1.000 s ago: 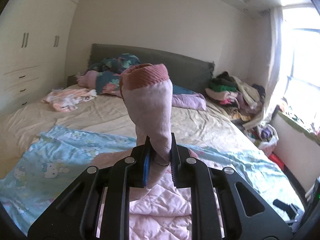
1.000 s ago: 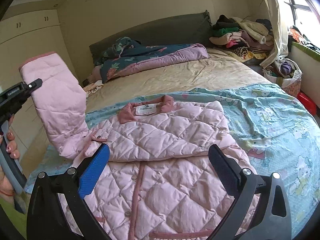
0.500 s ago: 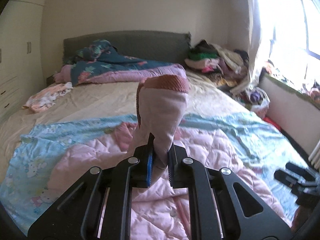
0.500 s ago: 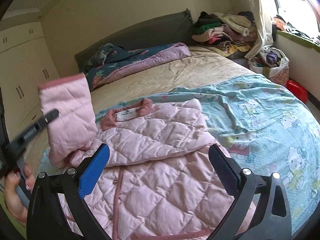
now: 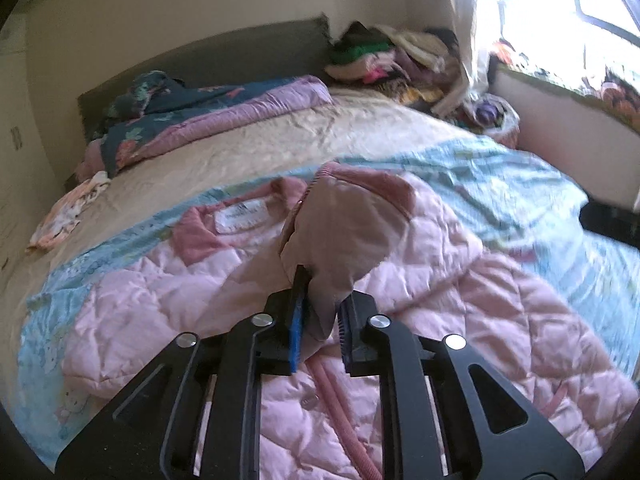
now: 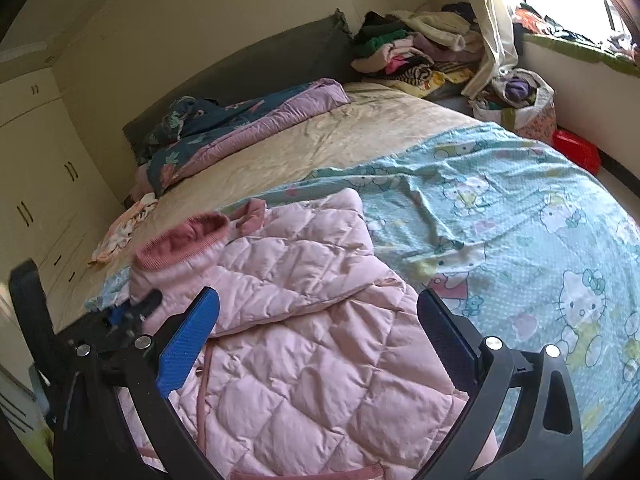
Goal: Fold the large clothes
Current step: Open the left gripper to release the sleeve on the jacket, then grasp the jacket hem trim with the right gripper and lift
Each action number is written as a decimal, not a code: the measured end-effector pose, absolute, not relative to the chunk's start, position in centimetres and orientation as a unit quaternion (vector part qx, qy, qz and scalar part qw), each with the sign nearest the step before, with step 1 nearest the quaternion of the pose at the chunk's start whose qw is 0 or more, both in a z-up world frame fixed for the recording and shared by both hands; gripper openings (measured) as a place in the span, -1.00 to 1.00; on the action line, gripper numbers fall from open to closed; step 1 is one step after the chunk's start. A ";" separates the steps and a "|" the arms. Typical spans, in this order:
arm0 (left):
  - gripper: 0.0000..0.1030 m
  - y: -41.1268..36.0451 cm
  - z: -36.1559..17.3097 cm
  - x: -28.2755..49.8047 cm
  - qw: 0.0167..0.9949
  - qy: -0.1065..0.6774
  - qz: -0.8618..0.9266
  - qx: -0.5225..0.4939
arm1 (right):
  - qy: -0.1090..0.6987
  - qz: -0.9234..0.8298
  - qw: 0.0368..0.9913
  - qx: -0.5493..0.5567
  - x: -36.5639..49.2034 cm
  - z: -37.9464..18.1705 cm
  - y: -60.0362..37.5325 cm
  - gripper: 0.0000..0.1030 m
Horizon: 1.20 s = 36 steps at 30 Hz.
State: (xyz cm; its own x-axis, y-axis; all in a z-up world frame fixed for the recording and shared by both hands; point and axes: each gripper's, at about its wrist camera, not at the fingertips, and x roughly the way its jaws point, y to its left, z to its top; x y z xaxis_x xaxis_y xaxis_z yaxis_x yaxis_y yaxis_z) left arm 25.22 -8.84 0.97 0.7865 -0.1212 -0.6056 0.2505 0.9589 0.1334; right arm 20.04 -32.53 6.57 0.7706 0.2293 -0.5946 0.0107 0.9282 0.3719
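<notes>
The jacket (image 6: 320, 320) lies on the sheet (image 6: 500, 200) spread over the bed (image 6: 320, 148), heaped clothes (image 6: 416, 48) behind.

No wording can be read anywhere in either view. A white neck label (image 5: 239, 216) is sewn inside the collar of the pink quilted jacket (image 5: 168, 292), and it carries a short line of dark print — too blurred to make out. The light blue sheet (image 6: 520, 208) under the jacket is printed with Hello Kitty cartoon figures (image 6: 582, 306) — pictures only, with no legible lettering beside them.
</notes>
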 end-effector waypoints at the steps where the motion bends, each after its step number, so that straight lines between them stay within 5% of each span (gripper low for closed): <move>1: -0.75 -9.3 0.4 25.3 0.934 0.323 -0.106 0.113 | 0.338 0.060 0.921 0.184 20.2 6.2 -32.7 0.91; 9: 0.63 -11.4 -3.0 24.4 0.892 0.388 -0.157 0.171 | 0.363 0.055 0.910 0.194 21.2 4.4 -33.1 0.91; 26: 0.81 7.4 1.9 25.2 0.927 0.372 -0.041 0.011 | 0.471 0.183 0.827 0.246 26.8 -2.4 -23.5 0.91; 29: 0.81 11.3 2.5 25.4 0.932 0.361 -0.013 -0.031 | 0.476 0.173 0.828 0.241 27.4 -3.3 -22.2 0.66; 36: 0.81 17.7 2.9 26.1 0.934 0.341 0.032 -0.098 | 0.455 0.211 0.836 0.224 27.6 -2.7 -20.8 -0.52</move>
